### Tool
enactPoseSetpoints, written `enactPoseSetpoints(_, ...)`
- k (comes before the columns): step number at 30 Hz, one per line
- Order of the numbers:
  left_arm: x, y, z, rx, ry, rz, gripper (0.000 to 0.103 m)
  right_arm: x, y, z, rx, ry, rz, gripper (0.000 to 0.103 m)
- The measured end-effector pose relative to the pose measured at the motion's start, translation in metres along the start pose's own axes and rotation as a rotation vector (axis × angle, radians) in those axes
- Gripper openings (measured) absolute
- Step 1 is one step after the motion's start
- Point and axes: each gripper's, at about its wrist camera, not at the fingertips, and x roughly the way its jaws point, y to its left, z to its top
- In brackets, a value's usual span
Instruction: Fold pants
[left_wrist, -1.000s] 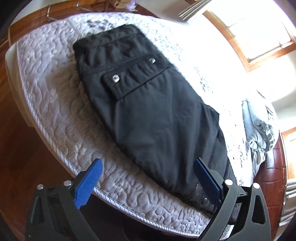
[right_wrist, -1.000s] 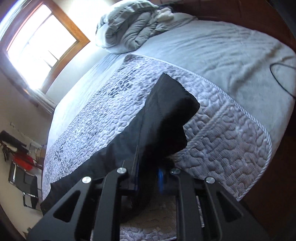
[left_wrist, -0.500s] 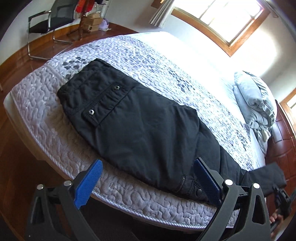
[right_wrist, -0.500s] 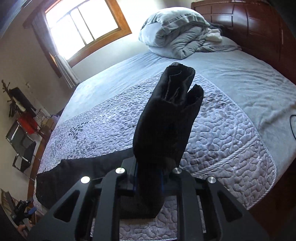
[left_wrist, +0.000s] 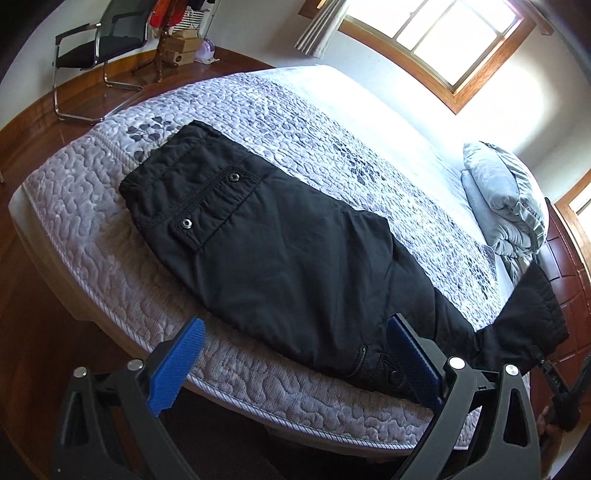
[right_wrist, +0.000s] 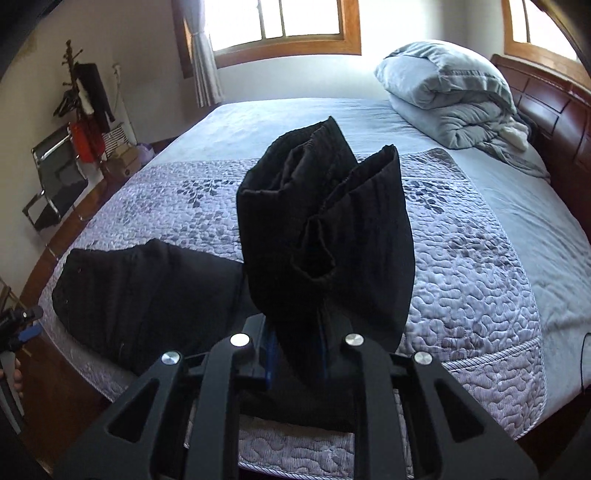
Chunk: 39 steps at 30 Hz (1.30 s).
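Black padded fabric: the pants lie flat along the near edge of the bed, directly ahead of the left tongs. The waist end lies farthest from those tongs, to their left; a flap pocket with two metal snaps sits just behind it. A short zipper and a further snap show at the hem side, just beside the right-hand blue pad of the left tongs. The left tongs stand wide, with nothing between the pads, above the bed edge.

The right tongs are narrow, clamped on the leg ends. The two cuffs rise upright ahead of these tongs, lifted clear of the quilt, with their openings and ribbed edges facing upward. The remaining fabric trails down to the left of the right tongs and rests on the bed.
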Motion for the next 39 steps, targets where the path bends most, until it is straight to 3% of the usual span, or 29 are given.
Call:
enactPoseSetpoints(11, 0.001, 0.018, -0.004, -0.038, 0.016, 0.007, 0.099, 0.067, 0.077, -0.035, -0.202, 0.168, 0.062, 0.016)
enactPoseSetpoints(29, 0.012, 0.020, -0.012, -0.045, 0.053, 0.007, 0.099, 0.097, 0.138, -0.092, -0.497, 0.240, 0.046, 0.018)
enactPoseSetpoints(32, 0.015, 0.020, -0.013, -0.047, 0.058, 0.006, 0.099, 0.099, 0.135, -0.096, -0.467, 0.246, 0.074, 0.030)
enactPoseSetpoints(34, 0.015, 0.020, -0.014, -0.048, 0.061, 0.006, 0.099, 0.094, 0.131, -0.093, -0.414, 0.255, 0.159, 0.060)
enactPoseSetpoints(37, 0.016, 0.021, -0.015, -0.046, 0.067, 0.007, 0.099, 0.075, 0.125, -0.087, -0.310, 0.240, 0.298, 0.068)
enactPoseSetpoints(39, 0.017, 0.022, -0.015, -0.052, 0.067, 0.007, 0.099, 0.064, 0.119, -0.081, -0.238, 0.218, 0.343, 0.071)
